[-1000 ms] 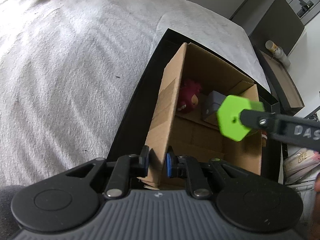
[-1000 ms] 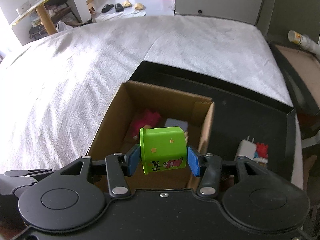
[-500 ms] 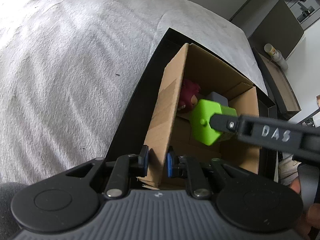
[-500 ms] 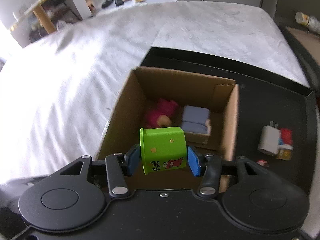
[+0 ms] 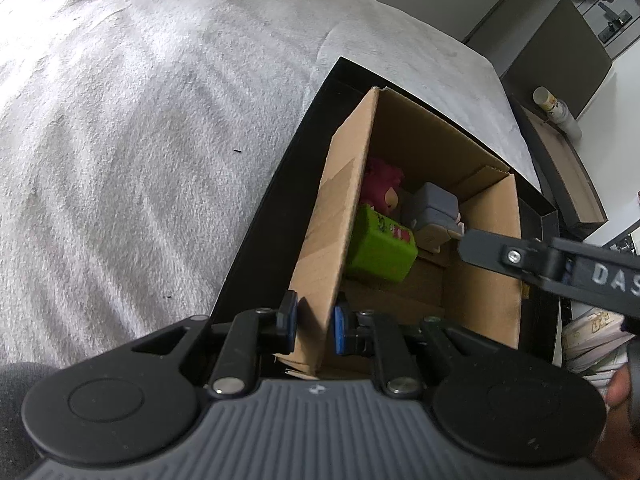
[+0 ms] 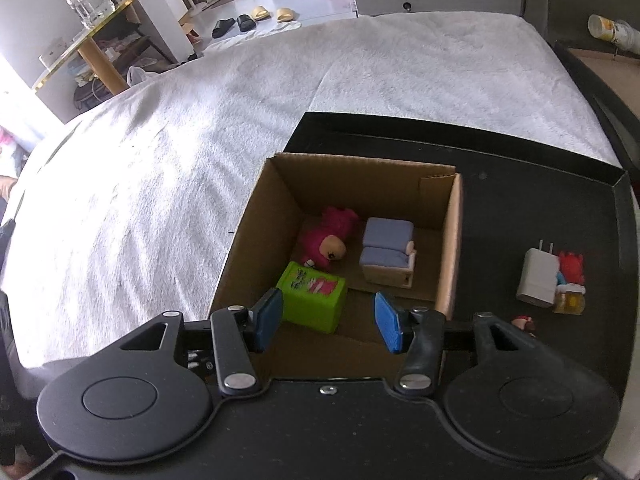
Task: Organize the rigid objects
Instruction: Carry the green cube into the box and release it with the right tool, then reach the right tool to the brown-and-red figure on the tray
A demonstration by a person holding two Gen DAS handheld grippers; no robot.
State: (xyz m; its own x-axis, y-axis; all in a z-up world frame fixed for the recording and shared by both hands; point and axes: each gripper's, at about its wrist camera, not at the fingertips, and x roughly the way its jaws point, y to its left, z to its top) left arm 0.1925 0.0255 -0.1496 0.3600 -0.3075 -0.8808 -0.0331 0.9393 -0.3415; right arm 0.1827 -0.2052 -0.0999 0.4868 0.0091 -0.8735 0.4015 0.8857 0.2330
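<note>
Brown corrugated cardboard forms the open box [image 6: 451, 240], which stands in a shallow black tray [image 6: 540, 184] on a bed covered with a pale grey fleecy blanket [image 6: 200, 152]. The left tongs [image 5: 314, 322] are clamped on the box's near side wall, one blue pad on each face of the cardboard. The right tongs [image 6: 328, 322] hang above the near part of the box with their blue pads apart and nothing between them. On the box floor lies the bright green plastic block with a cartoon sticker [image 6: 314, 296], tipped onto its side, close to the left wall. Just behind it are a pink plush toy [image 6: 326, 240] and a small grey-blue toy sofa [image 6: 387, 256]. Outside the box, on the tray's right part, a white plug-in charger [image 6: 537, 278] touches a small red-haired figurine [image 6: 570, 270].
</note>
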